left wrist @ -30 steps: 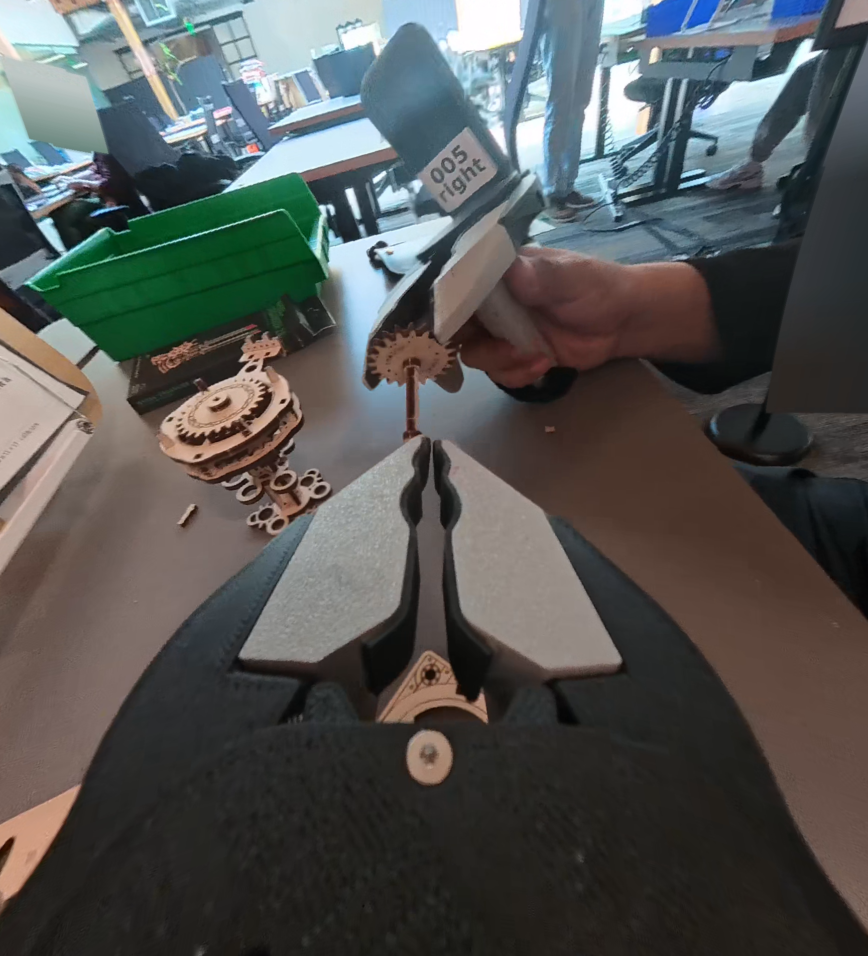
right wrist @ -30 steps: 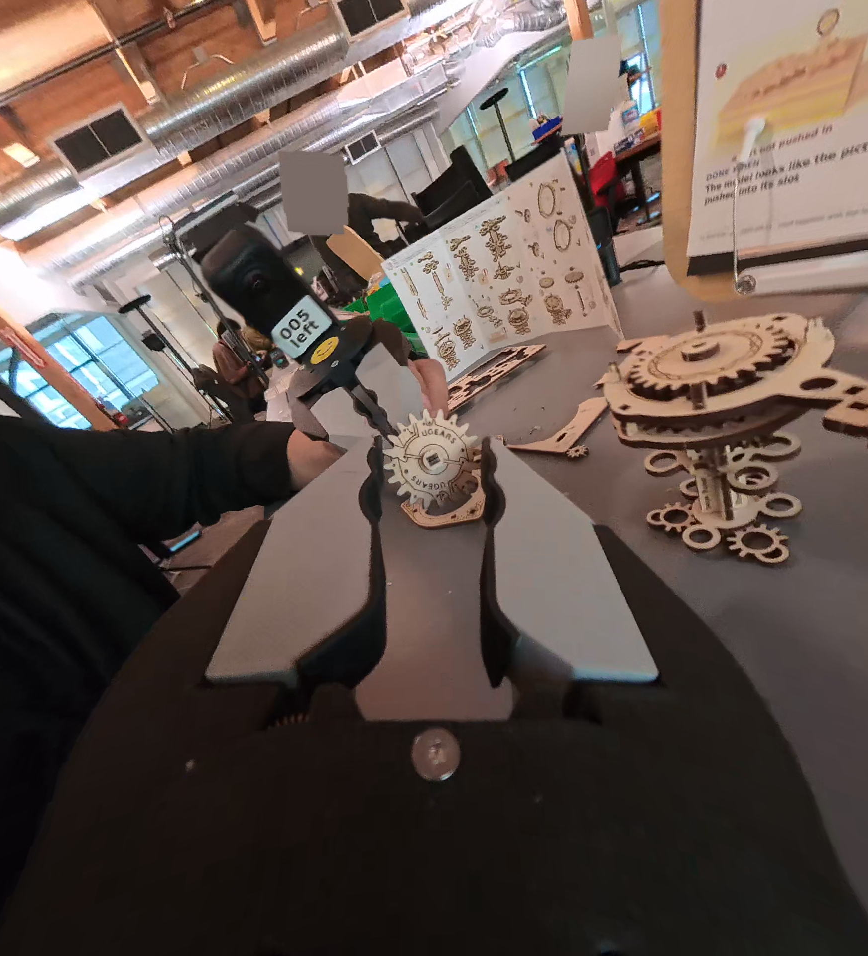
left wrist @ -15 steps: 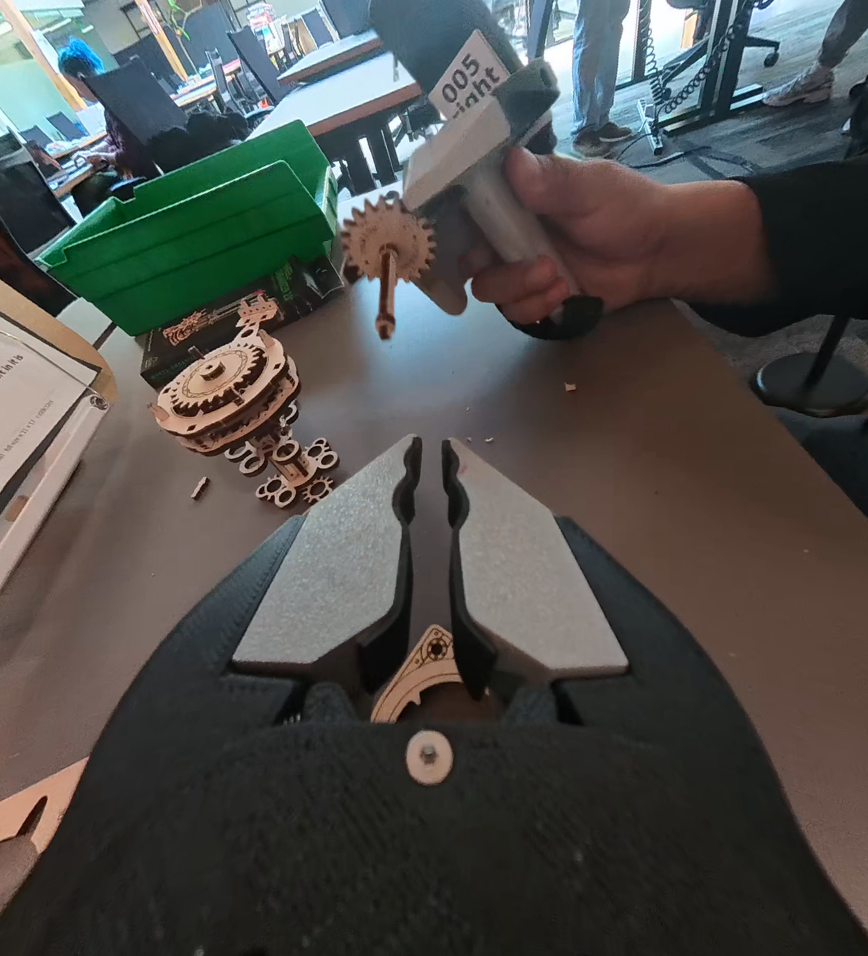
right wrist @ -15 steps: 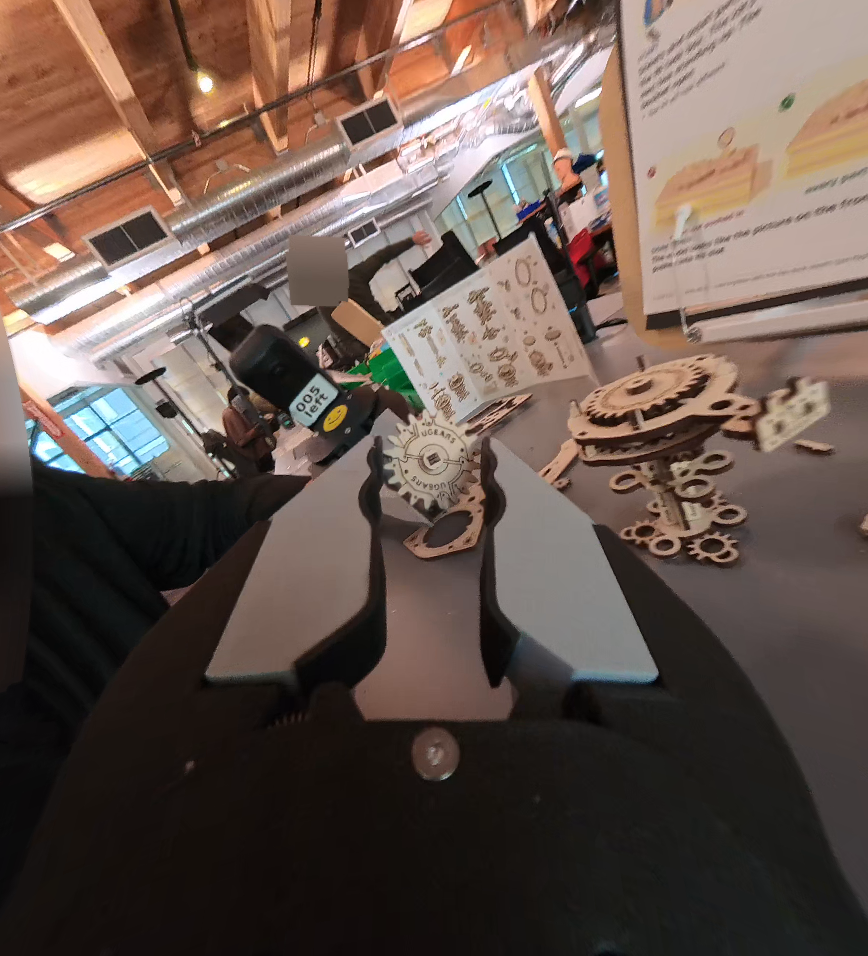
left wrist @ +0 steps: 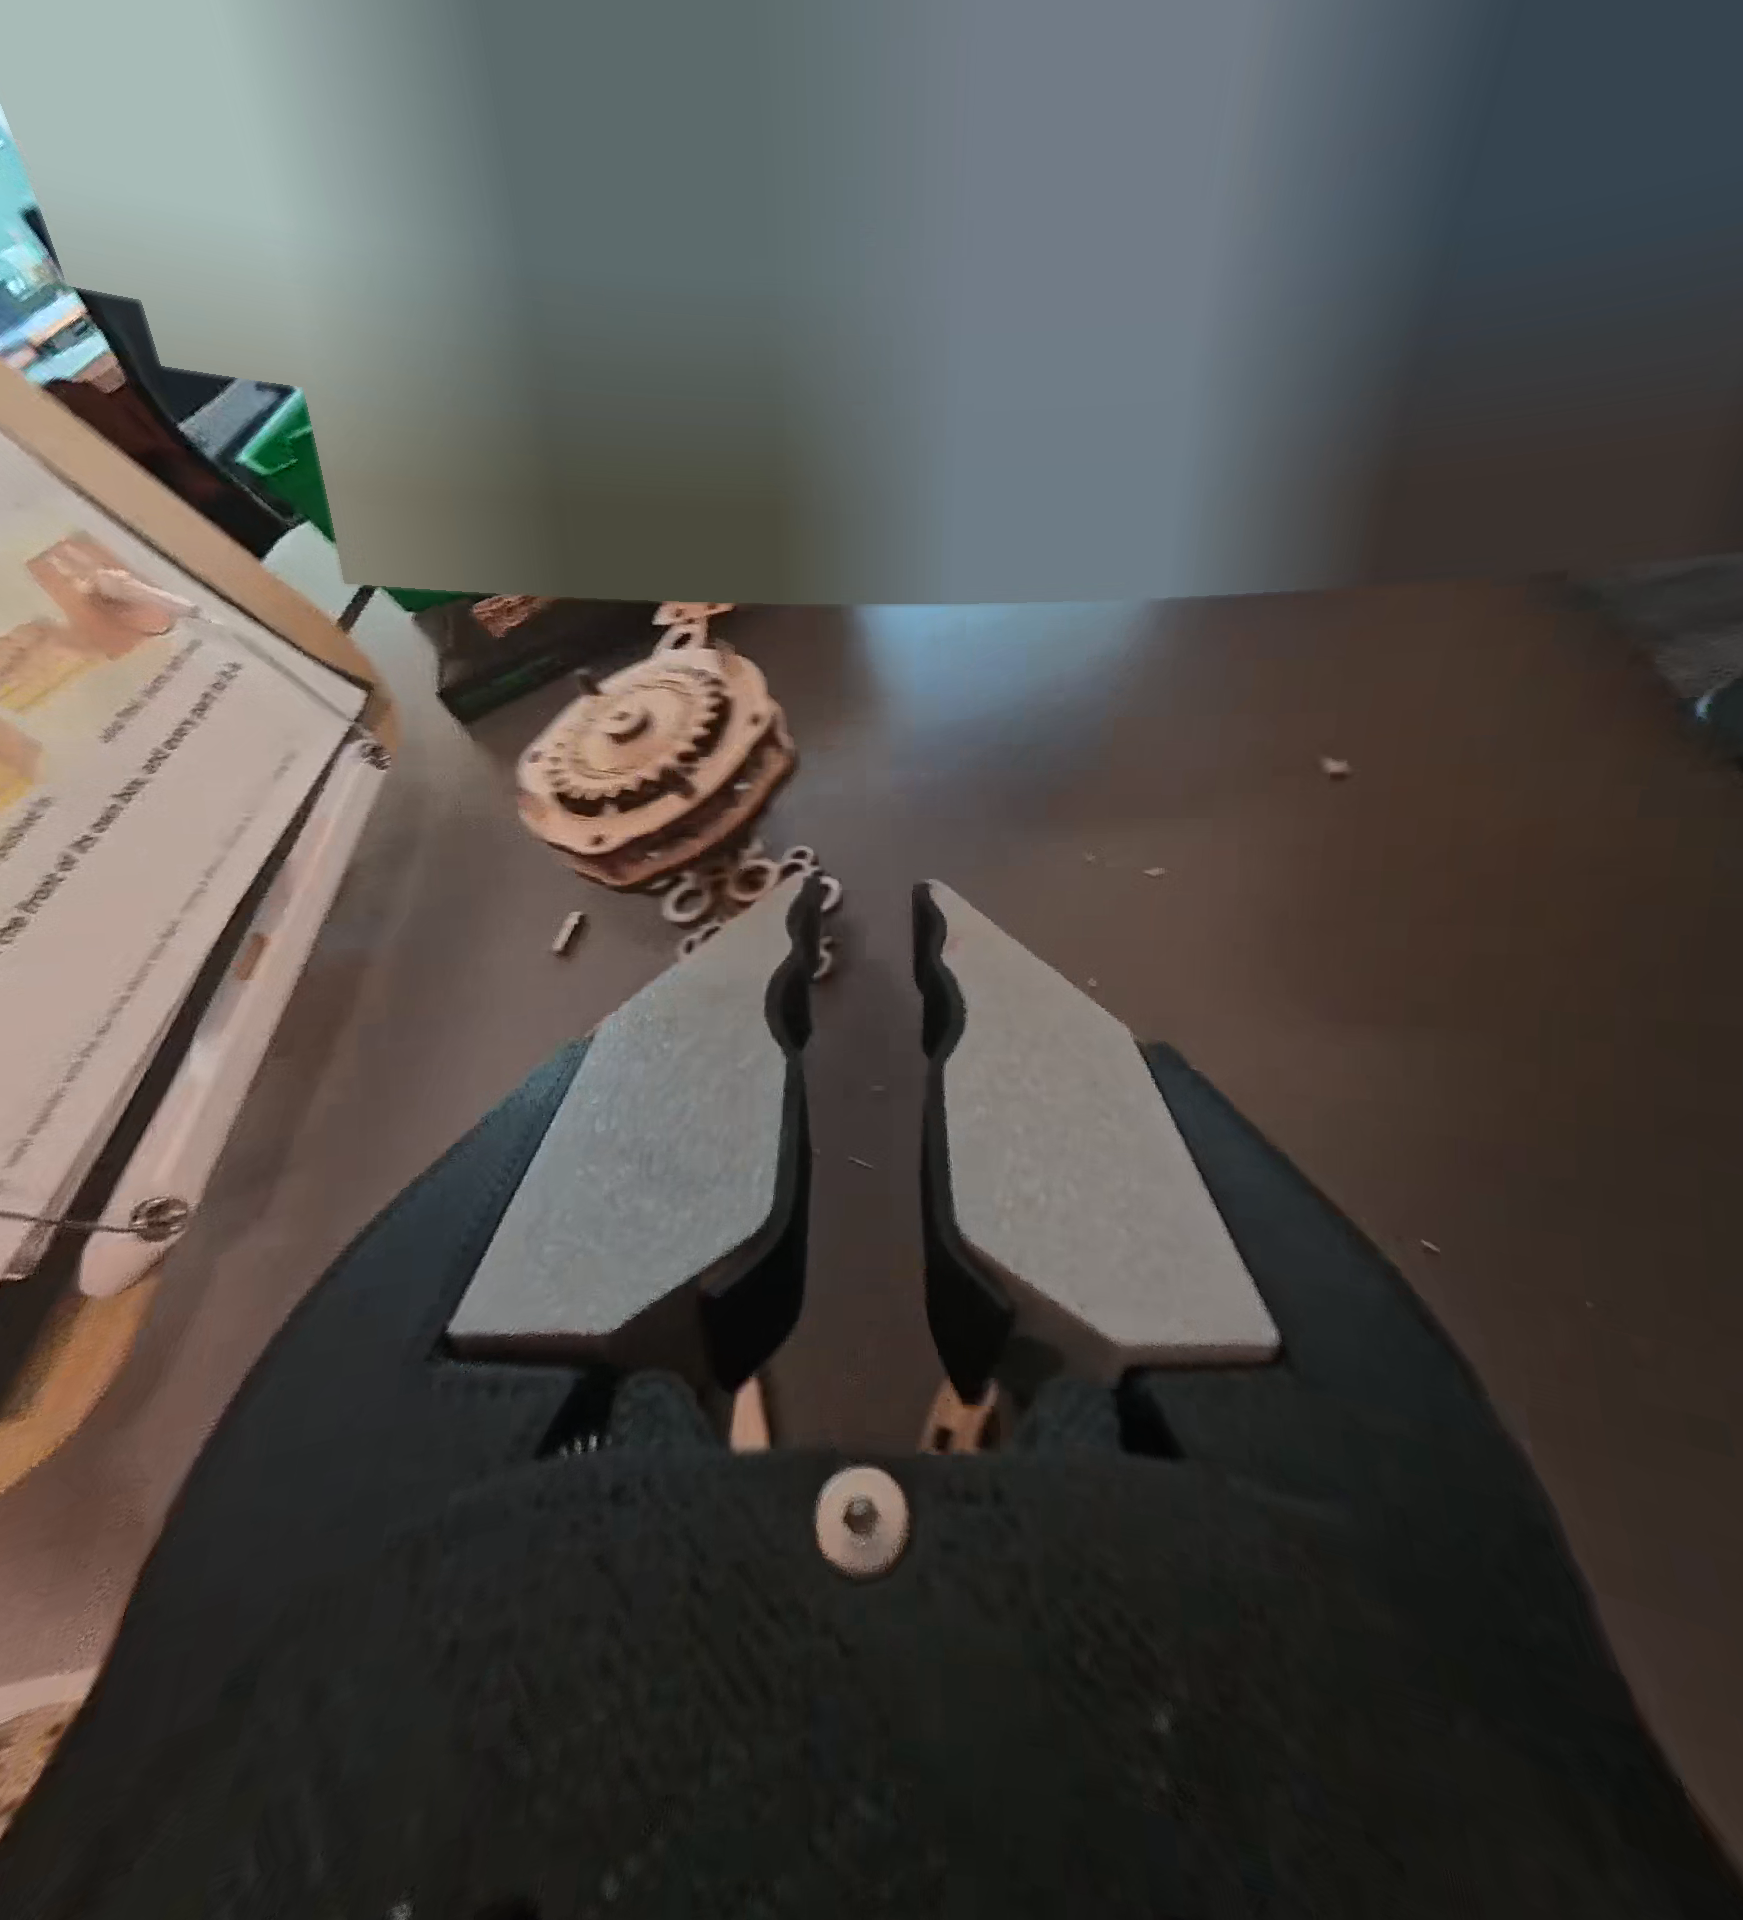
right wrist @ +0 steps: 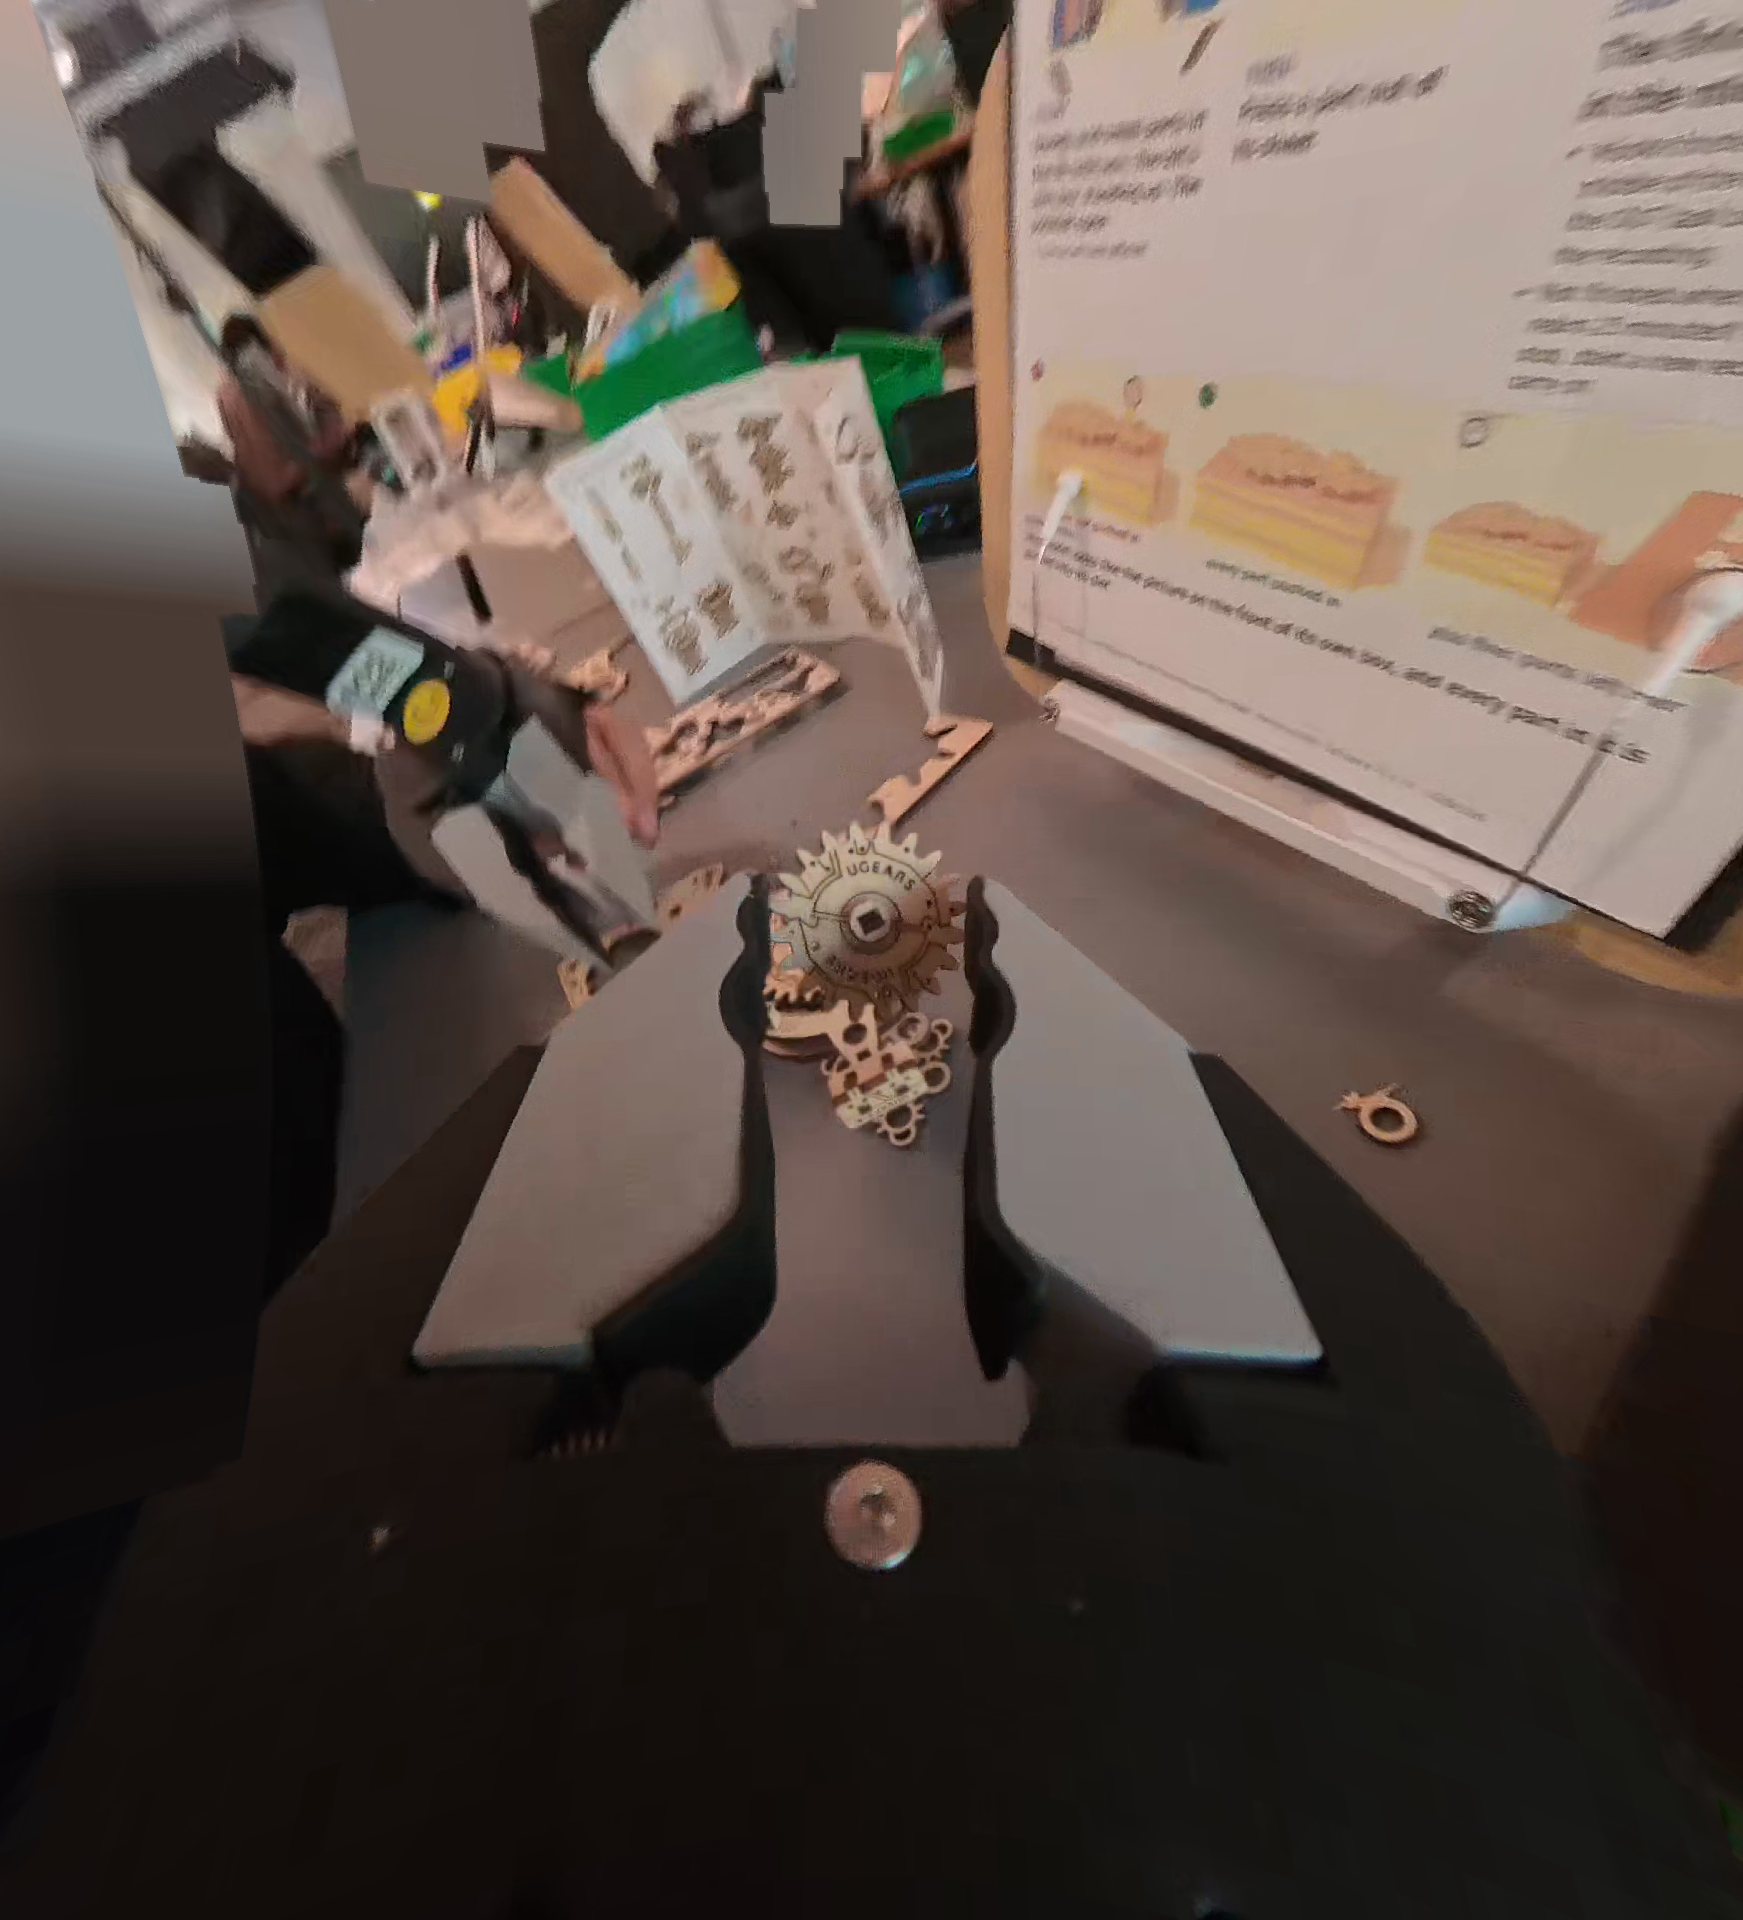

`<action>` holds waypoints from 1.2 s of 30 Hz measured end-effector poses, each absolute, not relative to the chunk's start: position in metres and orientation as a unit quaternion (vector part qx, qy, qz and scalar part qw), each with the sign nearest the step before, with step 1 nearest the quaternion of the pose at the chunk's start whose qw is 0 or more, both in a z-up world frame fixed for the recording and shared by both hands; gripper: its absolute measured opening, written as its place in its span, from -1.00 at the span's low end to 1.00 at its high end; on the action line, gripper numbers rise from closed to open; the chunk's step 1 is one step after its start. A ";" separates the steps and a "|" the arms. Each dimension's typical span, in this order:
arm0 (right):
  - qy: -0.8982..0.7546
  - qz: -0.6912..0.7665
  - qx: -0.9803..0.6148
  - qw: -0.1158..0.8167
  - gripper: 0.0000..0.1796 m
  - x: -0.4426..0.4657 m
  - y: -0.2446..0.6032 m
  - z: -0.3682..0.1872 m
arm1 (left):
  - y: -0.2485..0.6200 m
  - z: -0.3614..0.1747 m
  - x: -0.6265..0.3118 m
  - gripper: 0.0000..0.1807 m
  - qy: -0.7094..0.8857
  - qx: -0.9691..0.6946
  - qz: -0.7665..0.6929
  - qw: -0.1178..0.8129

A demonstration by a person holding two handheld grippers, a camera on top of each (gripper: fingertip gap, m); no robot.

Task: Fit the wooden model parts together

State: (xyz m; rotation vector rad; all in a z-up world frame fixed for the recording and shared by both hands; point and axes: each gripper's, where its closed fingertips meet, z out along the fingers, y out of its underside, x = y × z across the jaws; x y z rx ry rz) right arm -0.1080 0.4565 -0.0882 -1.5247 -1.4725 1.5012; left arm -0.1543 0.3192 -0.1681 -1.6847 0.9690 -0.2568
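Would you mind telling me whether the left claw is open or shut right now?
Open. In the left wrist view, the left claw shows a clear gap between its fingers, with bare table visible through it and nothing held between them.

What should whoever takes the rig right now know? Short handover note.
Right gripper: shut on a small toothed wooden gear, held above the round layered wooden gear assembly.
Left gripper: open, nothing between its fingertips, low over the dark table, short of the assembly.
Done: gear picked up and brought over the assembly.
Left: seat the gear on the assembly; the other loose wooden pieces still lie by the folded instruction sheet.
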 end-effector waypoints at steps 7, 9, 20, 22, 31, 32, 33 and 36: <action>-0.648 0.484 -0.550 0.206 -0.62 -0.124 0.436 -0.119 | 0.379 -0.153 -0.177 -0.15 0.359 -0.777 -0.131 0.499; -0.661 0.474 -0.547 0.198 -0.62 -0.122 0.433 -0.121 | 0.393 -0.155 -0.178 -0.13 0.360 -0.784 -0.141 0.485; -0.717 0.429 -0.521 0.176 -0.62 -0.127 0.423 -0.128 | 0.396 -0.164 -0.155 0.02 0.387 -0.785 -0.214 0.434; -0.725 0.415 -0.521 0.176 -0.62 -0.127 0.423 -0.132 | 0.397 -0.167 -0.156 -0.02 0.394 -0.789 -0.201 0.427; -0.736 0.397 -0.516 0.183 -0.62 -0.125 0.422 -0.134 | 0.401 -0.177 -0.151 -0.21 0.421 -0.780 -0.209 0.413; -0.736 0.398 -0.516 0.184 -0.62 -0.124 0.422 -0.133 | 0.400 -0.178 -0.151 -0.22 0.421 -0.781 -0.213 0.409; -0.735 0.400 -0.516 0.182 -0.62 -0.124 0.421 -0.132 | 0.400 -0.179 -0.151 -0.22 0.421 -0.782 -0.214 0.407; -0.738 0.400 -0.512 0.181 -0.62 -0.124 0.419 -0.131 | 0.400 -0.181 -0.150 -0.22 0.422 -0.782 -0.213 0.407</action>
